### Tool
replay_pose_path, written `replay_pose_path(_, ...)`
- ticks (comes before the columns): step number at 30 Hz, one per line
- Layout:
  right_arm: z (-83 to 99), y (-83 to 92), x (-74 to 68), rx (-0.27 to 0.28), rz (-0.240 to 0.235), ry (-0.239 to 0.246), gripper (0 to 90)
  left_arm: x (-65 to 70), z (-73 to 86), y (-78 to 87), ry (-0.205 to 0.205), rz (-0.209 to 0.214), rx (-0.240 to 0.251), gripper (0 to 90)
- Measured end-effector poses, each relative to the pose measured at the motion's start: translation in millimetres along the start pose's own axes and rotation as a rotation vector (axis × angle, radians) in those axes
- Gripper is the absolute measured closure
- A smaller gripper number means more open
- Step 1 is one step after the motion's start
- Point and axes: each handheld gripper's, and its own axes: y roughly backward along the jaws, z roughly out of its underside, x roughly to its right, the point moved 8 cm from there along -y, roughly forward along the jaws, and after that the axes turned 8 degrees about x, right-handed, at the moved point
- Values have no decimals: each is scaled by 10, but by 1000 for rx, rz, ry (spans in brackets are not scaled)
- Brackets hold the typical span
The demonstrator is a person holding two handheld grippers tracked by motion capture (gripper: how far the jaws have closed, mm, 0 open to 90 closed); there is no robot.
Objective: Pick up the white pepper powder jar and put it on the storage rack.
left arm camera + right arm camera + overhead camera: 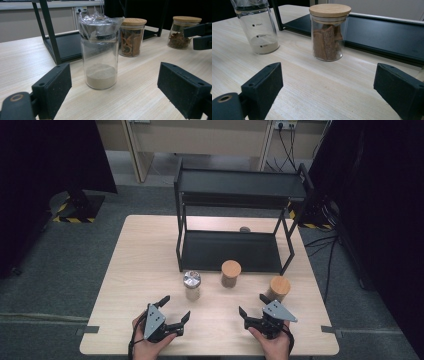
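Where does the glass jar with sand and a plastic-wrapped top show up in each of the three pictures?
High view: the sand jar stands left of centre on the table, just ahead of the left gripper.
Left gripper view: the jar stands dead centre, between and beyond the open jaws.
Right gripper view: it sits in the top left corner.
Shared landmark: the wooden-lidded jar of brown pieces beside it.

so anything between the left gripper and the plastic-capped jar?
Nothing: bare tabletop between the open left gripper and the plastic-capped jar, clearest in the left gripper view.
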Motion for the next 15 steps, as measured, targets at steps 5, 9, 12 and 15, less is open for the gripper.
replay_pose_path(5,1,0,-2,-1,4,4,92,-26,-104,-59,3,-7,28,126)
replay_pose_path(9,1,-1,-3,-2,5,6,91,-42,-172,-108,-5,-11,42,140)
replay_pose_path(12,3,-5,-3,-6,4,5,91,-37,-211,-163,-20,-9,45,151)
replay_pose_path(15,7,-11,-6,-14,0,9,91,-11,-235,-224,-30,0,47,165)
